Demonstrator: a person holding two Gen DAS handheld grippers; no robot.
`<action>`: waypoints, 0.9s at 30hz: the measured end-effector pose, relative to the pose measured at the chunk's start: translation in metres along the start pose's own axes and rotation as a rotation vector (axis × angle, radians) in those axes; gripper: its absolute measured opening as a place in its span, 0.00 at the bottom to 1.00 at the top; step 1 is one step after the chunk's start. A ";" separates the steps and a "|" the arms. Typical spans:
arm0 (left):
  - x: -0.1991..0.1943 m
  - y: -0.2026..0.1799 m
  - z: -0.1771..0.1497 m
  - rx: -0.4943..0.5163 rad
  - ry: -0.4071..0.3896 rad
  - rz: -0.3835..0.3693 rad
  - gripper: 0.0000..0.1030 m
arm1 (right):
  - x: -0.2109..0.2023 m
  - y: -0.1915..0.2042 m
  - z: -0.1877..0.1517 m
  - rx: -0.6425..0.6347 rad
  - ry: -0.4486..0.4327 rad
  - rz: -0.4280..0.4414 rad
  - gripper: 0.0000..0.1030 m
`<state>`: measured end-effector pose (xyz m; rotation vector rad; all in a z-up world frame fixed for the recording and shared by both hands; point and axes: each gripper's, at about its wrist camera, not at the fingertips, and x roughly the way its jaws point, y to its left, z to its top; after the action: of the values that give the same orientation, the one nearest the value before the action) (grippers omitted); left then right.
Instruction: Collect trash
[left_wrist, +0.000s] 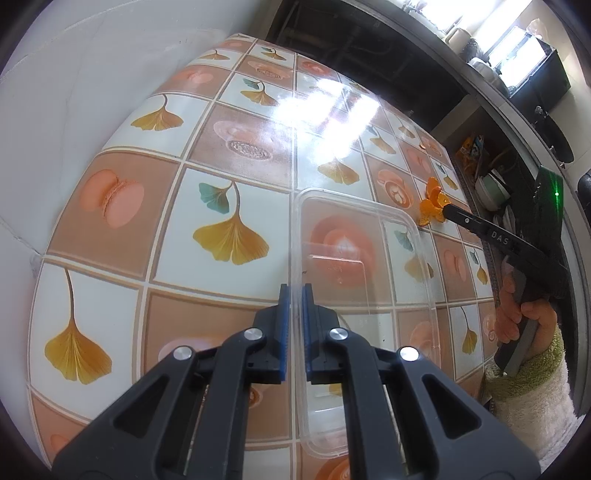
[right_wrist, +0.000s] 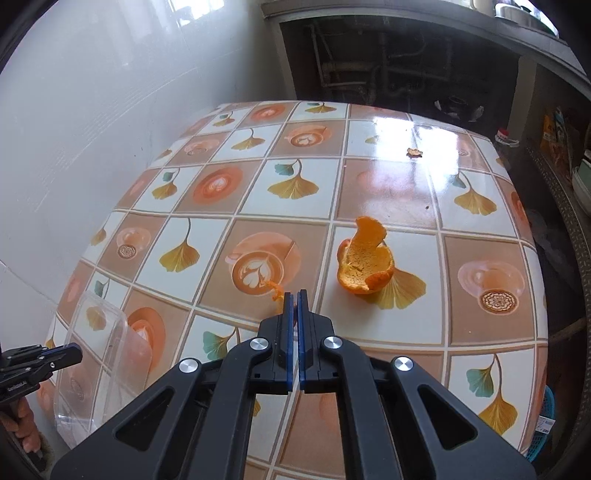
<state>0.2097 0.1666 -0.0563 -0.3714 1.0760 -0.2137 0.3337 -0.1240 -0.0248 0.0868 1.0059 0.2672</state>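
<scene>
- Left gripper (left_wrist: 294, 295), low centre of its view, is closed on the near wall of a clear tub (left_wrist: 369, 258).
- Right gripper (right_wrist: 295, 301), nearly closed, pinches a thin peel strip (right_wrist: 275, 290).
- A big peel (right_wrist: 364, 264) sits on the bench (right_wrist: 406, 325), right of centre.
- A scrap (right_wrist: 414, 152) lies upper right.

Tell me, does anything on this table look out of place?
Yes. A curled orange peel lies on the table, and a small brown scrap sits near its far edge; both look like leftover trash.
</scene>
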 end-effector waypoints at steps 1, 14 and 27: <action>0.000 0.001 0.000 0.001 0.000 -0.001 0.05 | -0.006 -0.002 0.001 0.007 -0.010 0.007 0.02; 0.002 0.001 0.001 -0.001 0.003 -0.001 0.05 | -0.043 -0.031 0.028 0.080 -0.114 0.043 0.02; 0.004 0.002 0.002 -0.001 0.011 0.000 0.05 | 0.014 -0.031 -0.012 0.144 0.072 0.053 0.32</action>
<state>0.2133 0.1672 -0.0595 -0.3712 1.0868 -0.2151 0.3364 -0.1512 -0.0485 0.2357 1.0953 0.2471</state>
